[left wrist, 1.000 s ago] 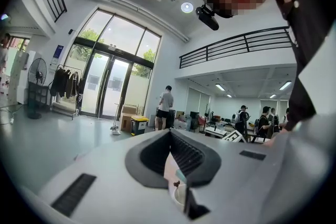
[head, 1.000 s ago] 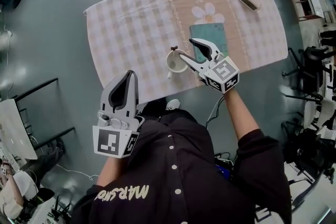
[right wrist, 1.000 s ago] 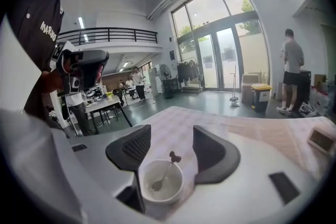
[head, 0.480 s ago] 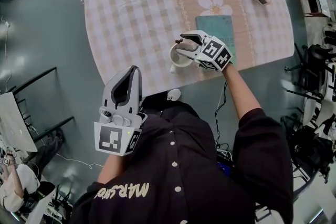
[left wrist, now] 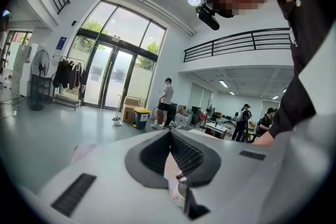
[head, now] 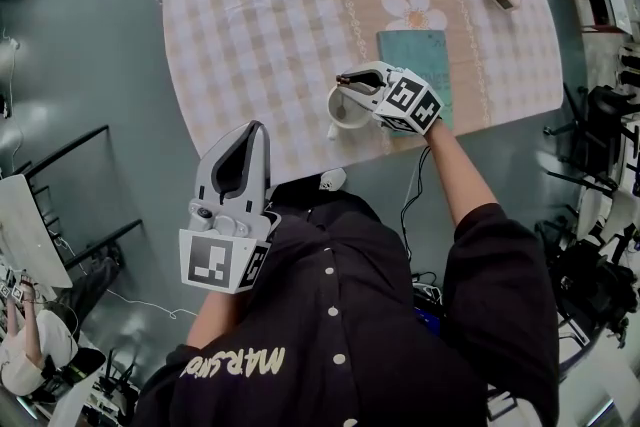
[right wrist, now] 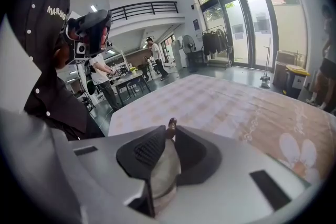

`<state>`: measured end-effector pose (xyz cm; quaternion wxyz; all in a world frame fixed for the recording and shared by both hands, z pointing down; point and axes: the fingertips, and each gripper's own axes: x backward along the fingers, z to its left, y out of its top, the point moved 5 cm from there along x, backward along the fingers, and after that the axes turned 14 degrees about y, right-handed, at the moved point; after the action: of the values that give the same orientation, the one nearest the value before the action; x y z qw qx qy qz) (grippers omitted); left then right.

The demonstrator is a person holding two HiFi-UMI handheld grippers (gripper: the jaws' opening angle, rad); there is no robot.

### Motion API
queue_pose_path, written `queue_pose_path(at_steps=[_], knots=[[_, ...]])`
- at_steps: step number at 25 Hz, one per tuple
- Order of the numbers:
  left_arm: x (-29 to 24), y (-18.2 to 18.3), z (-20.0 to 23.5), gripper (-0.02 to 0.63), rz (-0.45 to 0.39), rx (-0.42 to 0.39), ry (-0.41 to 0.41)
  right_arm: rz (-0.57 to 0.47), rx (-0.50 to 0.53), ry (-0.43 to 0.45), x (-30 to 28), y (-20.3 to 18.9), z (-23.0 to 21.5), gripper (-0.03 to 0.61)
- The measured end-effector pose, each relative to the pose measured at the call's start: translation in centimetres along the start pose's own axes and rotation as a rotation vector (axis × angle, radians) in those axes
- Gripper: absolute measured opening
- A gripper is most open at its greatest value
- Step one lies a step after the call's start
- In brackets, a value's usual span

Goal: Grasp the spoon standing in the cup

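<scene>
While the left tool (head: 255, 129) sits closed, the right tool (head: 347, 81), jaws just closing, clamps the spoon (right wrist: 171, 124).

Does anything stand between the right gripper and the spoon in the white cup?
Nothing visible does. The right gripper's jaws have just been closing, and the dark brown spoon handle sits pinched between their tips, above the white cup.
</scene>
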<state>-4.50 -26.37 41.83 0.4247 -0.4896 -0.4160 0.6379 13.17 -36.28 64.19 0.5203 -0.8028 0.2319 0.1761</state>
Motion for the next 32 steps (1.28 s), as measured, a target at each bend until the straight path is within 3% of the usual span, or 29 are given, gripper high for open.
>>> queue_pose_path(at_steps=[13, 17, 24, 32], knots=[[0.9, 1.0, -1.2, 0.011, -0.028, -0.017, -0.041, -0.099, -0.032, -0.013, 1.3, 1.2, 2.3, 0.049], [1.3, 1.3, -1.6, 0.011, -0.045, -0.022, -0.048, -0.126, -0.013, -0.084, 2.8, 1.8, 3.3, 0.049], [1.6, 2.4, -2.0, 0.011, -0.073, -0.030, -0.046, -0.279, -0.015, -0.237, 7.8, 4.8, 6.7, 0.050], [1.7, 4.2, -2.7, 0.011, -0.122, -0.053, -0.050, -0.535, -0.018, -0.414, 15.0, 9.4, 11.2, 0.049]])
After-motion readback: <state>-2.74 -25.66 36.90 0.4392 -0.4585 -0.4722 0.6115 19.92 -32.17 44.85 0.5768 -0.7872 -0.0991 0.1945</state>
